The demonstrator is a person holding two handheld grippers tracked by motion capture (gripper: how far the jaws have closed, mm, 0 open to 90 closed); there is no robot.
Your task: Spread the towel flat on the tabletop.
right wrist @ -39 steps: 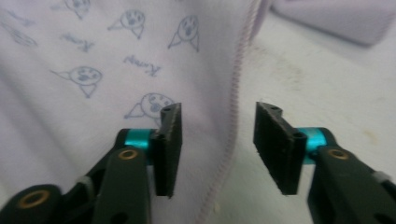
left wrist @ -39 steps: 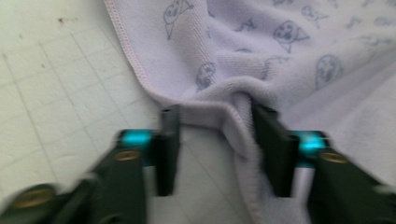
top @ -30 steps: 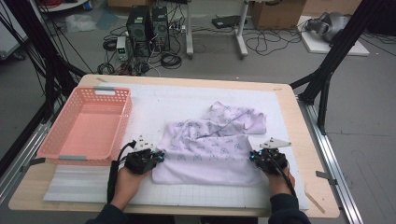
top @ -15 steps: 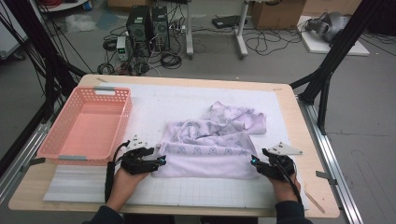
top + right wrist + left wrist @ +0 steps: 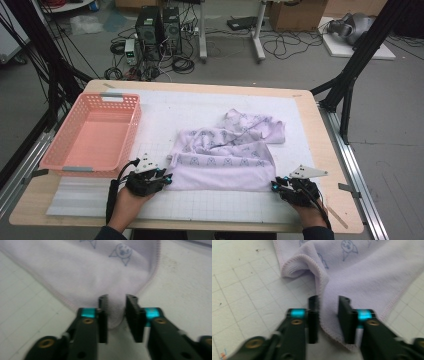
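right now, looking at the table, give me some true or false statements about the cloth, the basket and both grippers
1. The lilac printed cloth lies inside the pink plastic basket. False: it lies on the white grid mat, right of the basket.
2. The basket has nothing in it. True.
3. The left gripper has cloth between its jaws. True.
4. The right gripper sits at the cloth's far edge. False: it is at the near right corner.
5. The cloth is spread flat. False: its far part is bunched.

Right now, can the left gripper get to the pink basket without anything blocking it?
Probably yes. The left gripper sits just beside the pink basket, nothing between them, but its jaws straddle a corner of the lilac towel, which might drag along.
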